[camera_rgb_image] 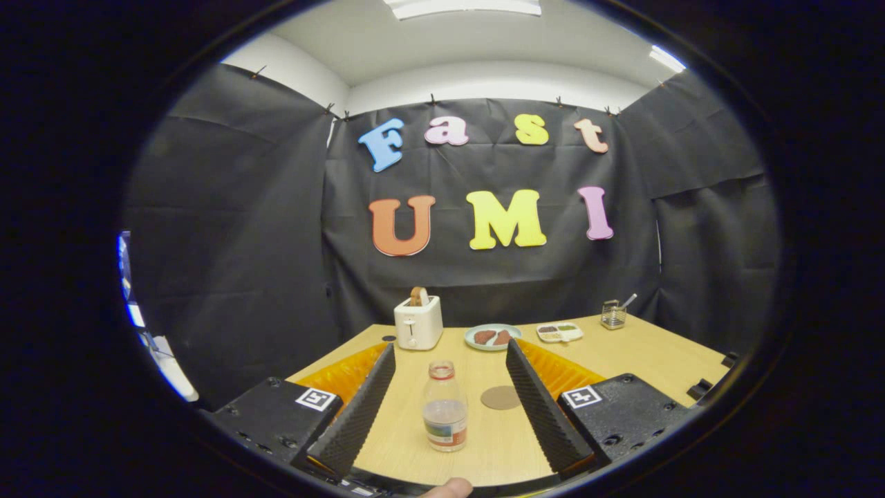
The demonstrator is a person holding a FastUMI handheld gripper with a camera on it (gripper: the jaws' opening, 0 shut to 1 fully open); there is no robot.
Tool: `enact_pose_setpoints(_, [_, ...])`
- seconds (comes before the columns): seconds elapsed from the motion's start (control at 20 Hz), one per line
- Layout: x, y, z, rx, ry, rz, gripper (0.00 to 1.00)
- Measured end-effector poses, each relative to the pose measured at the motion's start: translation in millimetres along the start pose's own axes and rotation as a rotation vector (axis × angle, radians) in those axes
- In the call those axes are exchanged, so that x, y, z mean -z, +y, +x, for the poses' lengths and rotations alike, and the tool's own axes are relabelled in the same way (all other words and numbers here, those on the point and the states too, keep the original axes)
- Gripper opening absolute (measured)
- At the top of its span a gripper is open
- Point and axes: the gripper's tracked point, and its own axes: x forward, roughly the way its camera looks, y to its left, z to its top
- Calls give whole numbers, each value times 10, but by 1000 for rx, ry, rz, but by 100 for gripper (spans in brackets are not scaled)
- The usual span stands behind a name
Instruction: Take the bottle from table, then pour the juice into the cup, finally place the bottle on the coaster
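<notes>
A clear plastic bottle (444, 407) with a red neck ring and a label stands upright on the wooden table (650, 353), open at the top, holding a little pale liquid. It sits between the two fingers of my gripper (450, 353), with a gap on each side; neither finger touches it. The gripper is open. A round brown coaster (500, 397) lies flat just to the right of the bottle, also between the fingers.
Beyond the fingers stand a white toaster (417, 323) with a slice of bread in it, a plate (491, 337) with brown food, a small divided dish (559, 333) and a glass holder (613, 315) with a utensil. A fingertip (449, 488) shows at the near edge.
</notes>
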Motion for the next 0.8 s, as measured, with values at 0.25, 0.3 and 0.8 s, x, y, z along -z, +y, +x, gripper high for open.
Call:
enact_pose_setpoints(0.25, [364,59,168,35,-4,-20,100])
enact_pose_setpoints(0.3, [458,35,209,53,-4,-24,100])
enact_pose_setpoints(0.8, [1117,30,561,117,44,-64,100])
